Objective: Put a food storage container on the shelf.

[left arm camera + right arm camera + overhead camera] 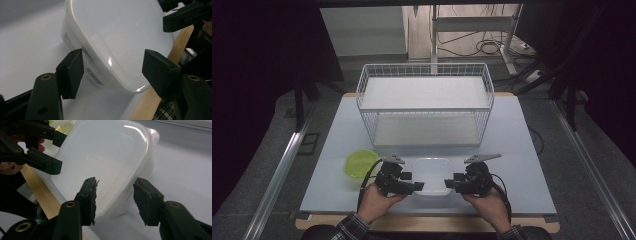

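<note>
Box (pixel 432 175): white, translucent plastic, rounded-square, smooth glossy lid, printed label on one side wall; sits at the middle of the table's (pixel 512 150) near edge, just in from the bare wooden lip. Flanked by both grippers, one at each side.

Left gripper (pixel 416 186): black, blocky, held in a hand (pixel 374 200) at the box's left side; jaws spread wide, not clamped, one pad below the rim against the wall with the label, the other out over the lid's near corner. Contact with the plastic hard to judge. In the left gripper view, box (pixel 112 42) tilted across the frame, lid catching a small glint.

Right gripper (pixel 450 184): same black build, grey three-cornered plate on top, in the other hand (pixel 492 205) at the box's right side; jaws apart at a middling gap, straddling the rim of the box (pixel 107 162), one matt, scuffed pad over the lid, the other outside the wall. Not closed on it.

Green bowl (pixel 361 163): round, glossy, left of the box, near the left gripper.

White wire basket (pixel 424 102): rectangular, fine mesh walls, flat pale floor, at the table's far edge, well apart from the box.
</note>
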A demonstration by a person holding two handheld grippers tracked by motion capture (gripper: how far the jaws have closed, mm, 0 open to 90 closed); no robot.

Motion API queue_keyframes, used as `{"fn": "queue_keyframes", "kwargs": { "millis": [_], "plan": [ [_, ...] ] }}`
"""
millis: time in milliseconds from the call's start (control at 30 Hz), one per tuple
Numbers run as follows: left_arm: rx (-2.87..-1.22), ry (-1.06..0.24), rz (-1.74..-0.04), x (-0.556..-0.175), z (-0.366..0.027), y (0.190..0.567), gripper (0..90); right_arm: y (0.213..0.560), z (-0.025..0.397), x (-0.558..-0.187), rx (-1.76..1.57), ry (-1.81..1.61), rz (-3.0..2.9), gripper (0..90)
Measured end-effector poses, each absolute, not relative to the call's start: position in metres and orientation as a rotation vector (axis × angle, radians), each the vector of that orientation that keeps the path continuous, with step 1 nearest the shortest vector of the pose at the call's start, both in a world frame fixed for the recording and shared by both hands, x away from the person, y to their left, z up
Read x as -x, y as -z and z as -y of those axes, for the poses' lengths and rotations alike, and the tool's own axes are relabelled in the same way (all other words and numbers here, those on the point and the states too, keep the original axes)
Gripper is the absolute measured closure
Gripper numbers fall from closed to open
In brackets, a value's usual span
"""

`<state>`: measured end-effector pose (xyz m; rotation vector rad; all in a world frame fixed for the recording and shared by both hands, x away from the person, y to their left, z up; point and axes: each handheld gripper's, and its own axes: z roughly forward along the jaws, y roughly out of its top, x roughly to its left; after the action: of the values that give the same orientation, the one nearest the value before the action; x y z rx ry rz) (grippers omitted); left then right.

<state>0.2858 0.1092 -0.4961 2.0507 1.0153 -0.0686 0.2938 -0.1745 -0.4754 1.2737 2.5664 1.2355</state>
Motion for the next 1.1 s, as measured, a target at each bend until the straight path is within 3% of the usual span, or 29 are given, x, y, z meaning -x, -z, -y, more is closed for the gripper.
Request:
{"fn": "queue_keyframes", "kwargs": {
  "millis": [133,300,667,833,967,1100],
  "plan": [
    [-2.056,0.049,-1.027,-0.281,-0.109,0.494,37.4,0.473,0.174,-0.287,-1.277,-1.224,-2.542,58.6],
    [-2.012,0.052,-1.042,-0.276,-0.115,0.495,47.6,0.474,0.176,-0.284,-1.316,-1.248,-2.52,61.5],
    [-1.975,0.035,-1.058,-0.271,-0.119,0.494,57.0,0.474,0.177,-0.281,-1.357,-1.286,-2.488,66.0],
    [-1.966,0.032,-1.034,-0.274,-0.12,0.496,56.4,0.476,0.178,-0.282,-1.36,-1.289,-2.483,65.8],
    [-1.979,0.035,-1.013,-0.279,-0.12,0.496,49.4,0.476,0.177,-0.281,-1.331,-1.288,-2.481,66.4],
    [-1.979,0.031,-1.015,-0.279,-0.119,0.496,50.8,0.478,0.179,-0.282,-1.345,-1.298,-2.484,66.2]
  ]
}}
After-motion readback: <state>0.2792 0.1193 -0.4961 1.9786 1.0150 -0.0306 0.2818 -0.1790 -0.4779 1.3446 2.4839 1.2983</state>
